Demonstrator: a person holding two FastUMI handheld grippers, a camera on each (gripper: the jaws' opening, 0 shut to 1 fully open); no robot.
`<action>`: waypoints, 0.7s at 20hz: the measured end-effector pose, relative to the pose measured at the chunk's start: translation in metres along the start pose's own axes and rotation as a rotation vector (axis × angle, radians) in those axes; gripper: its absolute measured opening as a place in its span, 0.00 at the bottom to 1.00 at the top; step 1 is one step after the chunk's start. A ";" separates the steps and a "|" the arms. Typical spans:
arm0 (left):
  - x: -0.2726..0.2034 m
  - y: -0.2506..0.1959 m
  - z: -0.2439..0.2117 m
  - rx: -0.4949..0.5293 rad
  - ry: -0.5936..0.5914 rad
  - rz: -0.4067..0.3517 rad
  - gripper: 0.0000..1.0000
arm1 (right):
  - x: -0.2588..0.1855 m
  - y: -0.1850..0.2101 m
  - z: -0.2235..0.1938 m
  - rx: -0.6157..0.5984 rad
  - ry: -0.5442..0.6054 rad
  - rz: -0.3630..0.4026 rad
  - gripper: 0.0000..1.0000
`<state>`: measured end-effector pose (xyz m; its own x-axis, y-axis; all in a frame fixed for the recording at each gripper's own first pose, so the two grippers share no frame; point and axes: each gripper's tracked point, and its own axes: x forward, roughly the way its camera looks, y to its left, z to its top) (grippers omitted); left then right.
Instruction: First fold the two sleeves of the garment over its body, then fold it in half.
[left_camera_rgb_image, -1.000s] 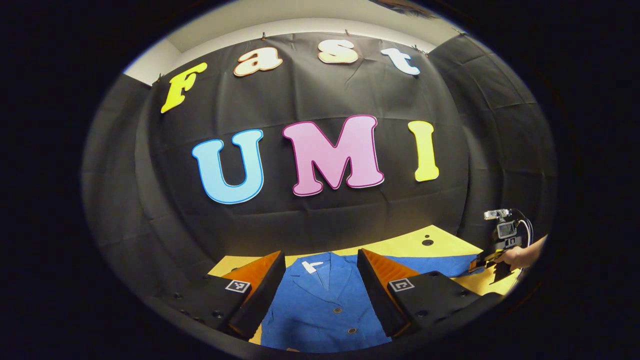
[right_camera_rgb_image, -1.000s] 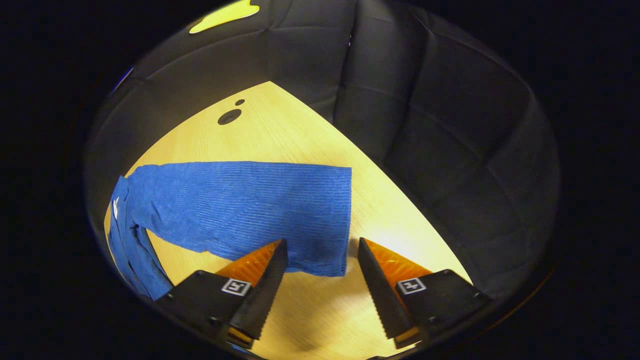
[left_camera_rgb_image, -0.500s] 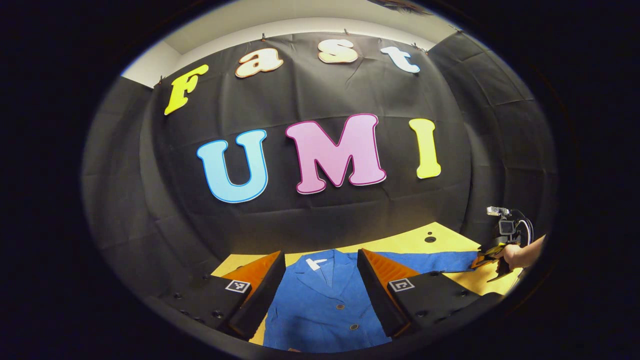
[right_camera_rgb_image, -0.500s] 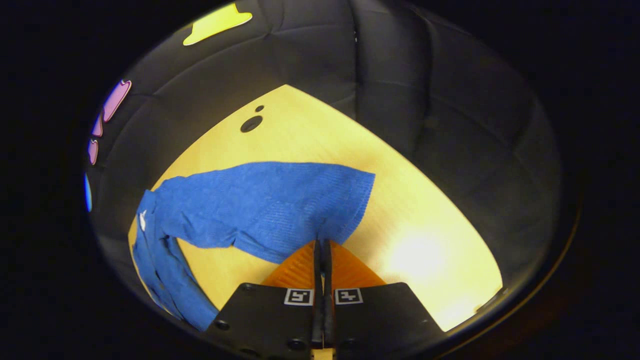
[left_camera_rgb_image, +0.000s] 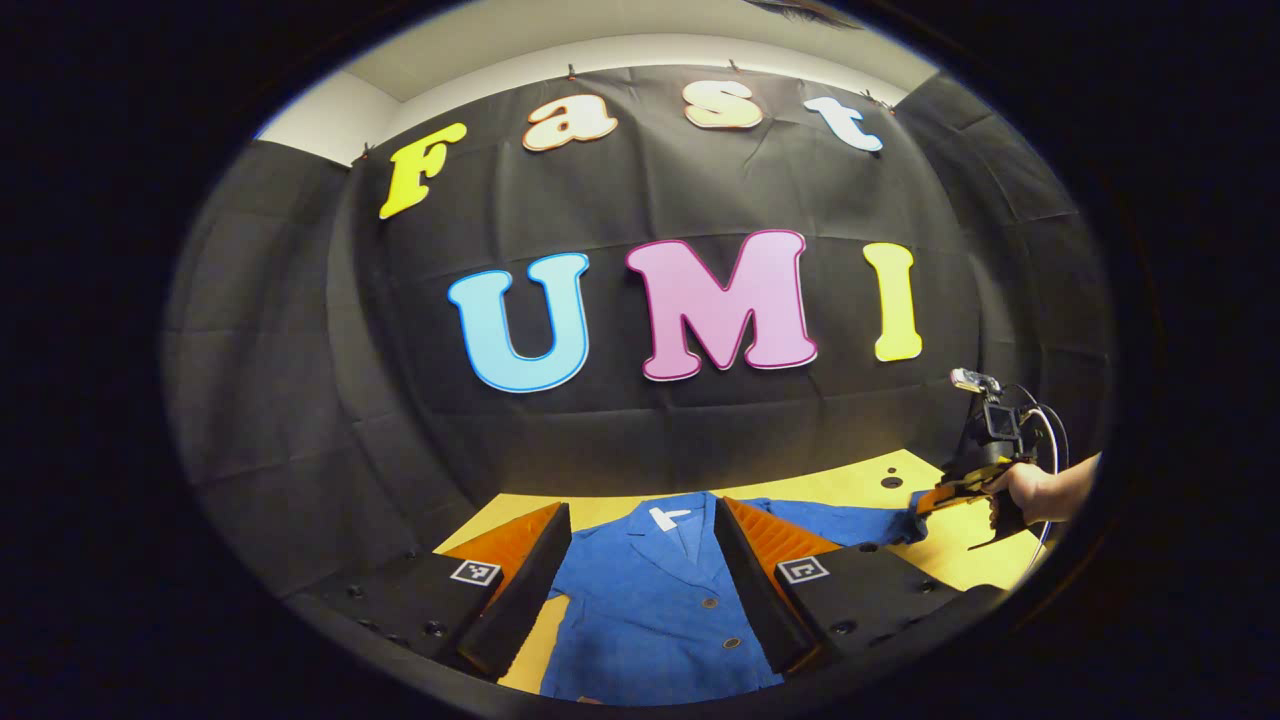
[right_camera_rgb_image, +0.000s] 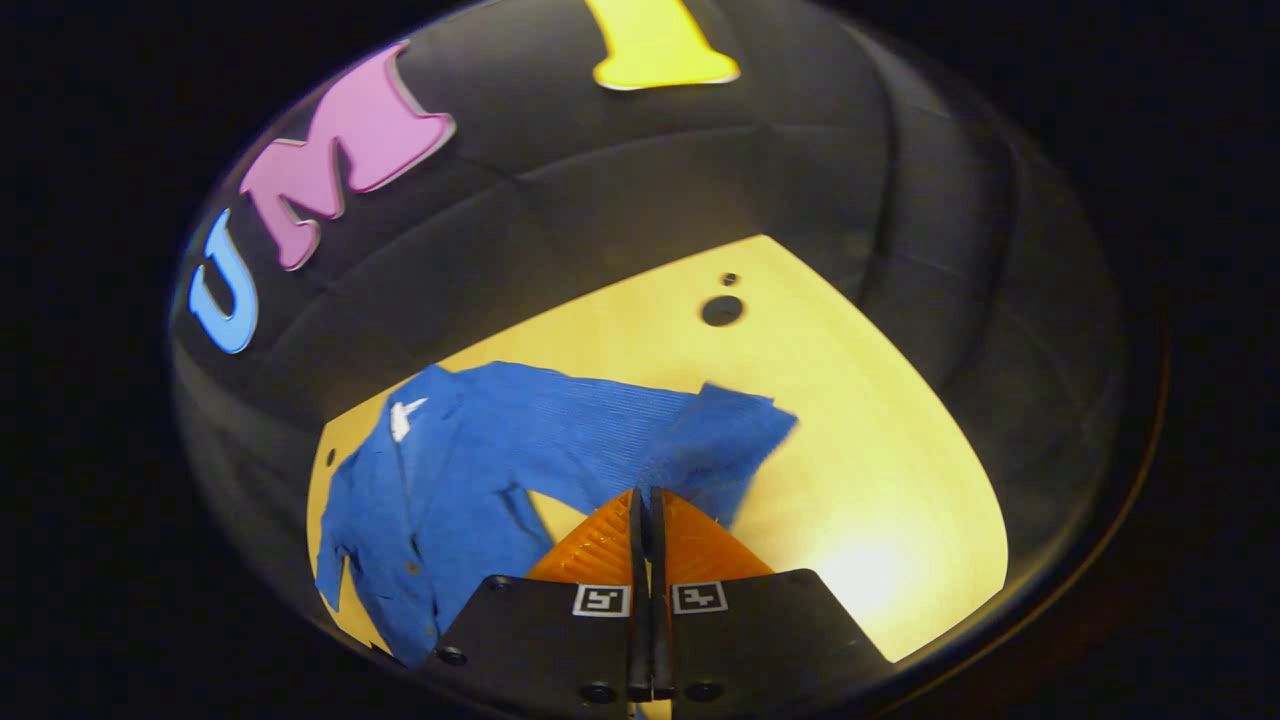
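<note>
A blue buttoned jacket (left_camera_rgb_image: 665, 600) lies face up on the yellow table (left_camera_rgb_image: 850, 485), collar toward the far wall. In the left gripper view my left gripper (left_camera_rgb_image: 640, 515) hangs open above its chest, nothing between the fingers. Far right in that view, a hand holds my right gripper (left_camera_rgb_image: 925, 500), pinching the end of the jacket's sleeve (left_camera_rgb_image: 850, 520). In the right gripper view my right gripper (right_camera_rgb_image: 645, 495) is shut on the sleeve (right_camera_rgb_image: 640, 440) near its cuff, which is lifted and crumpled off the table (right_camera_rgb_image: 880, 470). The jacket's body (right_camera_rgb_image: 430, 510) lies to the left.
Black cloth walls close the table on the far and right sides. Two dark round holes (right_camera_rgb_image: 722, 310) mark the tabletop beyond the sleeve. Bare tabletop (right_camera_rgb_image: 900, 540) stretches right of the cuff.
My right gripper shut on the sleeve's cuff end, then lifted and swung it leftward toward the jacket's body, bunching the sleeve. My left gripper stayed open and shifted slightly left.
</note>
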<state>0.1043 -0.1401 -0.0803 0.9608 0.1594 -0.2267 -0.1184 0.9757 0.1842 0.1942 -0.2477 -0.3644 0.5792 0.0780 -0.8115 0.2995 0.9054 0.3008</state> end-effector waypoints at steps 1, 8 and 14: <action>-0.004 0.009 0.001 -0.002 -0.001 0.021 0.83 | 0.007 0.032 0.003 -0.023 0.003 0.050 0.01; -0.039 0.072 -0.020 -0.024 0.043 0.189 0.82 | 0.035 0.254 -0.030 -0.230 0.065 0.353 0.01; -0.059 0.123 -0.051 -0.233 0.096 0.309 0.82 | 0.047 0.376 -0.115 -0.350 0.157 0.477 0.01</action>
<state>0.0200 -0.0215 -0.0925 0.8444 0.4534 -0.2854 -0.4627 0.8857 0.0380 0.2465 0.1444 -0.3468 0.4611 0.5454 -0.7000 -0.2477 0.8366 0.4886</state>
